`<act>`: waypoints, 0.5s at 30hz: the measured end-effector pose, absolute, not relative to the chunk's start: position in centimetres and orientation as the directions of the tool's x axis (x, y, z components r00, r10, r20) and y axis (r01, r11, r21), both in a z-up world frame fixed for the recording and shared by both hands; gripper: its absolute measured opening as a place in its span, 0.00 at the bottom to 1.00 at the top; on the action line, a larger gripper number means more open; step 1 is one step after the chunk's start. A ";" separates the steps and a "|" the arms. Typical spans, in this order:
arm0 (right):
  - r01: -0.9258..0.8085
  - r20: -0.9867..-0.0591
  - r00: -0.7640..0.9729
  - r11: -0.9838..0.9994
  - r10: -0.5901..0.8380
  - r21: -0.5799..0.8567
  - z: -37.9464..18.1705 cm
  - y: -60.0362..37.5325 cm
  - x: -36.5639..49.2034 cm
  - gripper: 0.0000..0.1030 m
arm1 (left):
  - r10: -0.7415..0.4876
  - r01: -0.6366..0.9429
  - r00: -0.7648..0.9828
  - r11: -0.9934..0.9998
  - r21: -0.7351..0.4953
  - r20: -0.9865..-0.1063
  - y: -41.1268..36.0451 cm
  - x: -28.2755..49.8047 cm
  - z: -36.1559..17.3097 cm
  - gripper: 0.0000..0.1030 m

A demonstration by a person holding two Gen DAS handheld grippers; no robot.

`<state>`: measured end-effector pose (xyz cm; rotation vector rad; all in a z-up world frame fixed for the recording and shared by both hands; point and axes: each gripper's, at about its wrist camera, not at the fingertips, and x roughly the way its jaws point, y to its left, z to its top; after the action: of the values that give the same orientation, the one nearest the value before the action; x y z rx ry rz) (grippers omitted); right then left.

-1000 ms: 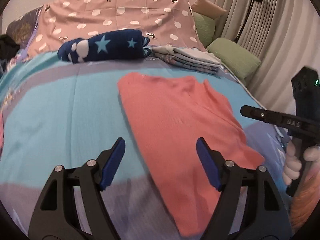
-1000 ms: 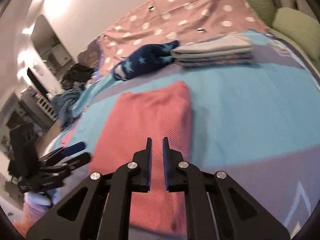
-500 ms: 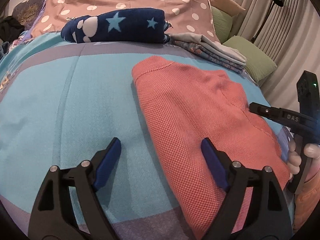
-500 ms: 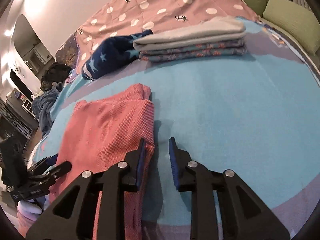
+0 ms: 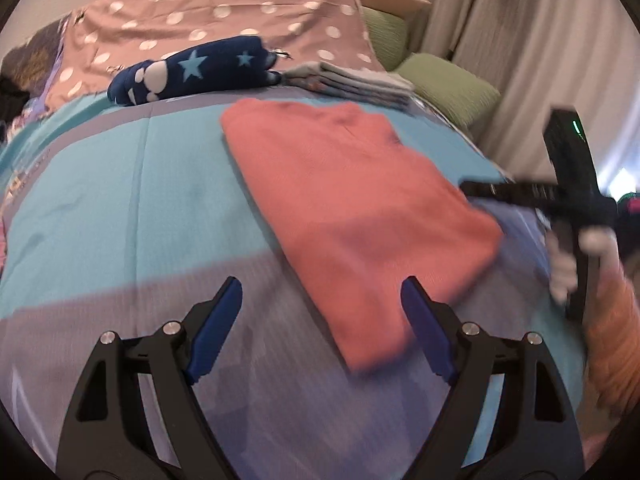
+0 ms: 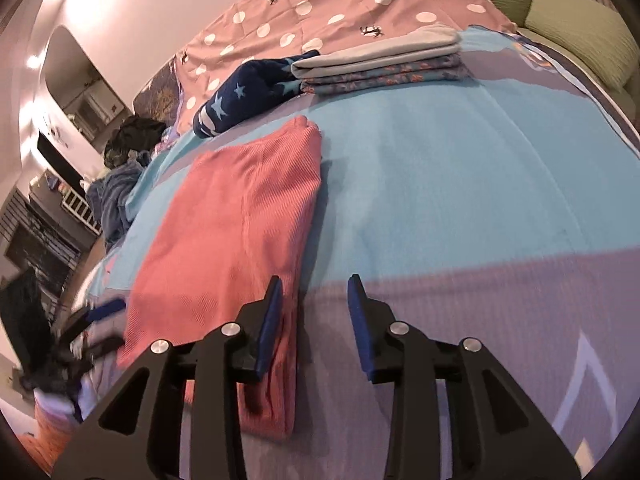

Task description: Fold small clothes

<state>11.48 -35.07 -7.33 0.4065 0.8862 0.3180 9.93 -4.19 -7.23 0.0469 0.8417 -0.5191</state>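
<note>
Coral garment (image 5: 352, 208) is lying flat on the blue bedspread (image 5: 120, 208), already folded into a long narrow strip, near end toward me, far end pointing at the pillows.

I am holding my left gripper (image 5: 322, 328) above the spread with its fingers wide apart, gripping nothing; the strip's near corner is sitting just ahead of my right-hand pad (image 5: 428, 332).

My right gripper (image 6: 314, 320) is hovering at the strip's other long edge, fingers partly apart, also empty; its left pad (image 6: 270, 324) is lying over the cloth's edge, though I cannot tell whether it is touching.

Step in hand, as I am judging it: lengthwise fold done, crosswise fold not yet begun.

Next move is calling for both grippers to pinch the near corners, taking every layer, then carry that end over toward the far end, keeping edges square.

A stack of folded clothes (image 6: 380, 64) is waiting beyond, beside a navy star-print bundle (image 5: 192, 72).
</note>
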 end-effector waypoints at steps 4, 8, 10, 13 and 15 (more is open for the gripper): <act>-0.134 -0.663 0.583 0.860 0.469 0.492 -7.8 -34.2 10.0 0.42 | -0.290 0.448 0.550 0.894 -0.016 -0.783 -5.5 8.2 -9.1 0.81; -0.131 -0.678 0.599 0.887 0.427 0.442 -8.3 -33.3 9.3 0.43 | -0.193 0.369 0.599 0.928 0.054 -0.777 -6.0 8.6 -8.9 0.81; -0.133 -0.680 0.605 0.894 0.415 0.428 -8.2 -33.1 9.2 0.43 | -0.206 0.362 0.608 0.931 0.037 -0.767 -5.8 8.2 -8.3 0.80; -0.137 -0.677 0.602 0.890 0.423 0.435 -8.5 -33.2 9.4 0.45 | -0.241 0.378 0.613 0.926 0.011 -0.752 -5.4 7.4 -7.6 0.80; -0.138 -0.672 0.599 0.883 0.435 0.448 -8.7 -33.3 9.6 0.46 | -0.226 0.359 0.624 0.933 0.017 -0.748 -5.3 8.0 -7.5 0.80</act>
<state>9.56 -33.27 -8.66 0.3712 0.8700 0.3413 7.98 -5.27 -7.54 0.1708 0.8317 -0.3375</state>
